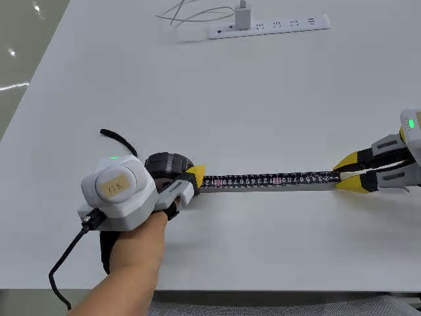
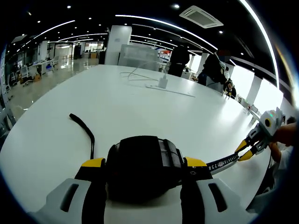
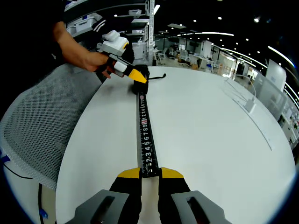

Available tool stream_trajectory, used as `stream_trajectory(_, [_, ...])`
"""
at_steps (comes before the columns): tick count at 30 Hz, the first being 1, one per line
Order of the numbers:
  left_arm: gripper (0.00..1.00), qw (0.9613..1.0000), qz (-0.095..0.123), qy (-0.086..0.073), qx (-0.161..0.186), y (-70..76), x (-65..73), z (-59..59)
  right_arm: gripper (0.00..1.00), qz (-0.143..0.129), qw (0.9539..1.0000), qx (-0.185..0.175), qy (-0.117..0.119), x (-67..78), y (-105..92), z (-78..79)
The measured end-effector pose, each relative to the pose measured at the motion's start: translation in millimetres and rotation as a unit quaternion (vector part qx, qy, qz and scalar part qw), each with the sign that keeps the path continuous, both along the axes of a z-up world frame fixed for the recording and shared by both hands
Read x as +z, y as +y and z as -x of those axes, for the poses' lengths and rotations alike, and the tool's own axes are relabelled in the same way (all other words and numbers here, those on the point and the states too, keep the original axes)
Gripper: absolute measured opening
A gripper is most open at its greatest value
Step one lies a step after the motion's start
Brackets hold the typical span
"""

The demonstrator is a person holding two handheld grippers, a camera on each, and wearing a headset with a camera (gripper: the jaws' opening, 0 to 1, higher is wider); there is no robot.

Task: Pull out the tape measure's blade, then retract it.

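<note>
Blade (image 1: 270, 180) of the tape lies extended flat on the white desk (image 1: 217, 99), black with pale numerals. Its long axis runs parallel to the desk's near edge and stays close to that edge. At its left end sits the black tape measure case (image 1: 168, 164), with its mouth pointing right along the desk. The left gripper (image 2: 144, 163), held in a hand (image 1: 141, 240), has its yellow-tipped jaws clamped against the case's two sides. Over toward the desk's right edge, the right gripper (image 1: 343, 174) has its jaws drawn together on the blade's free end. The end hook is hidden between the tips, so it looks to be the very end that is pinched, though I can't be sure. A black wrist strap (image 1: 118, 139) curls on the desk just beyond the case. Well apart, toward the far edge, lies a white power strip (image 1: 276, 26) with a plug and white cable (image 1: 191, 13).
</note>
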State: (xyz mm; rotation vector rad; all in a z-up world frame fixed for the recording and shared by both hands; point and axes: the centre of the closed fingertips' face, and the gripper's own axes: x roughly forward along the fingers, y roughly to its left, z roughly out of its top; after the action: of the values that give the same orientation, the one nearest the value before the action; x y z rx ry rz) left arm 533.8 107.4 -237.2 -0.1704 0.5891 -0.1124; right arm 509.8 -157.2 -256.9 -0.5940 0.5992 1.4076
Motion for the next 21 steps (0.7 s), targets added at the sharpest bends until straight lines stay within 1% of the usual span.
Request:
stream_trajectory(5, [0.59,1.0,0.002,0.001,0.0,0.2,-0.1,0.0,0.07,-0.003,1.0,-0.003,0.003,0.0,-0.3,-0.7])
stream_trajectory(15, [0.58,1.0,0.005,0.002,0.0,0.0,-0.3,-0.4,0.07,0.003,1.0,-0.005,-0.005,-0.5,-0.8,-3.1])
stream_trajectory(21, [0.58,1.0,0.008,0.003,0.0,0.4,0.0,0.1,0.07,0.001,1.0,-0.004,-0.004,-1.4,7.4,-2.8])
